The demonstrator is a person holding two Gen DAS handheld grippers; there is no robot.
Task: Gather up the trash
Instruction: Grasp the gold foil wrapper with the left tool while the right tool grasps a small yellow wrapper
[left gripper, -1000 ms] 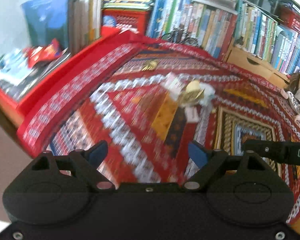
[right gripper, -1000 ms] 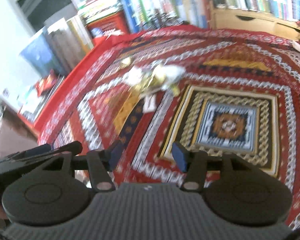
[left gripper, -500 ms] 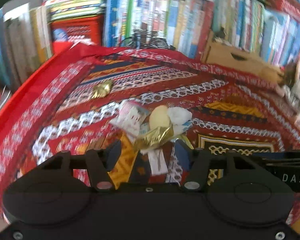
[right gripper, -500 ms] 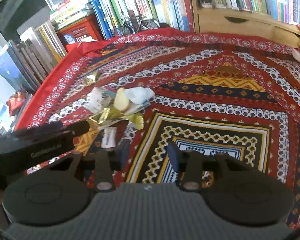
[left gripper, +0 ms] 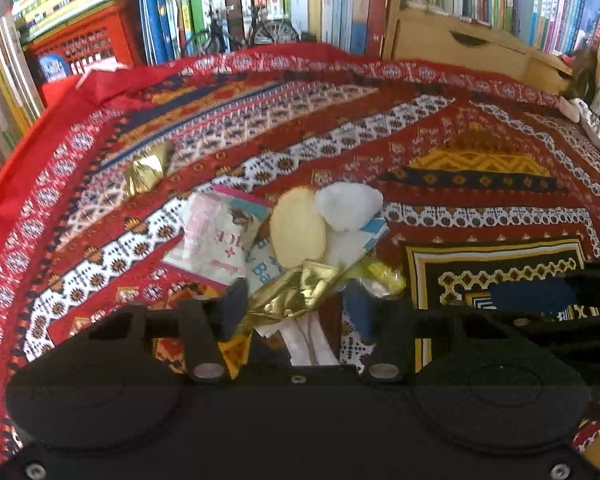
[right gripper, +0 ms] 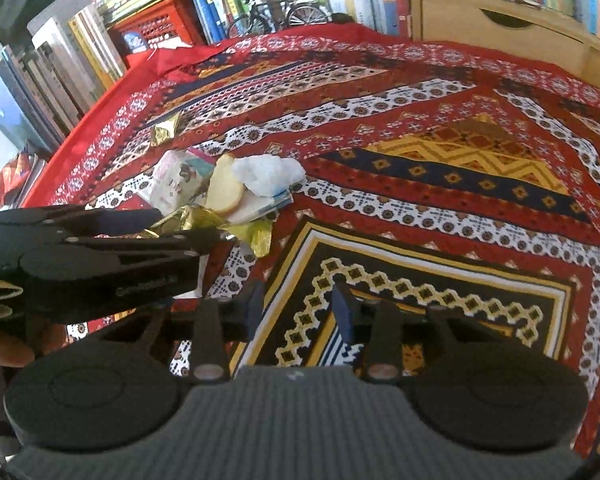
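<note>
A pile of trash lies on the patterned red cloth (left gripper: pixel 480 128): a pink-and-white packet (left gripper: pixel 216 236), a pale yellow disc (left gripper: pixel 298 232), a white tissue wad (left gripper: pixel 348 208) and a crumpled gold wrapper (left gripper: pixel 292 296). My left gripper (left gripper: pixel 296 308) is open, its fingers flanking the gold wrapper. In the right wrist view the same pile (right gripper: pixel 228 188) sits to the left, with the left gripper (right gripper: pixel 188 226) reaching into it. My right gripper (right gripper: pixel 298 312) is open over bare cloth, right of the pile, with nothing between its fingers. A second gold wrapper (left gripper: pixel 146 170) lies apart, further back left.
Bookshelves (left gripper: pixel 340 4), a red crate (left gripper: pixel 84 48), a small model bicycle (right gripper: pixel 276 16) and a wooden drawer unit (right gripper: pixel 500 32) line the cloth's far edge. A doll (left gripper: pixel 596 104) lies at the right. A person's hand (right gripper: pixel 4 352) holds the left gripper.
Both grippers swung toward the far side and moved in on the pile. The left gripper's fingers now stand on either side of the gold wrapper.
</note>
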